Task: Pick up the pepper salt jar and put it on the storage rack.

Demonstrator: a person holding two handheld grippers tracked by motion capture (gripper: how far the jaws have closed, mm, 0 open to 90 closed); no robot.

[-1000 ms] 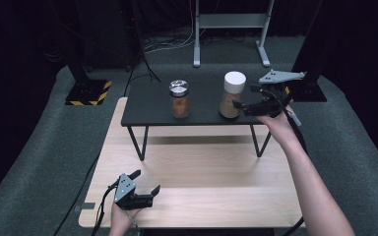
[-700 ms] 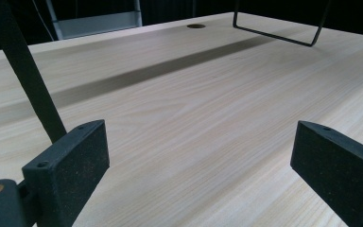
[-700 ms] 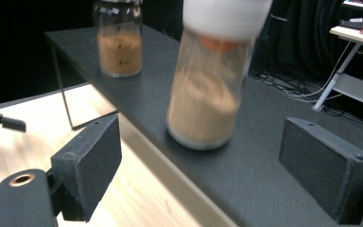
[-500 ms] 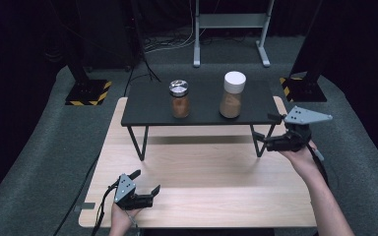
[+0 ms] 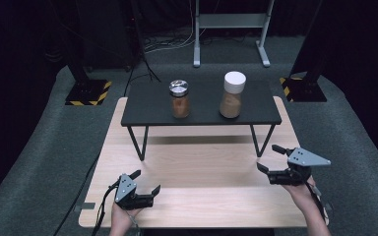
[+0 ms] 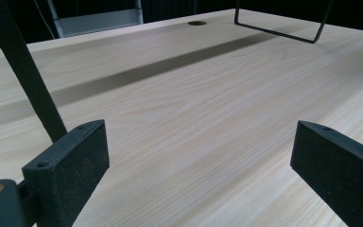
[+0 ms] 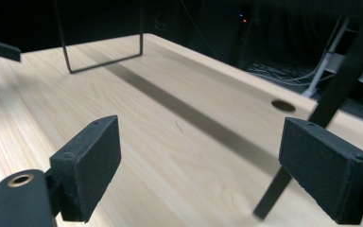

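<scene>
- The left tool (image 5: pixel 145 184) sits low over the near edge of the wooden bench (image 5: pixel 202 196), exactly where it was a second ago. Its jaws stand wide apart with nothing between them; the left gripper view shows only bare wood grain between the two black pads (image 6: pixel 71 165).
- The right tool (image 5: pixel 270 160) is the one that has changed: a second ago it was up by the white-lidded jar (image 5: pixel 233 95) on the raised black shelf (image 5: pixel 147 105), and now it has come down and back to the near right of the bench, just in front of the shelf's right leg (image 5: pixel 260 140).
- Its jaws are spread wide and carry nothing. In the right gripper view the pads (image 7: pixel 87 165) frame plain bench top.
- The right hand (image 5: pixel 302 189) holds it roughly level, pointing left across the bench toward the other tool, the forearm coming in from the bottom right corner.
- Farther off, both jars stand upright on the shelf, well apart from either tool: the white-lidded one at the right, the smaller silver-lidded jar (image 5: pixel 179 99) to its left, a gap between them.
- My reading: the white-lidded jar has been set down and let go, and with both hands back low and empty this placing looks finished.
</scene>
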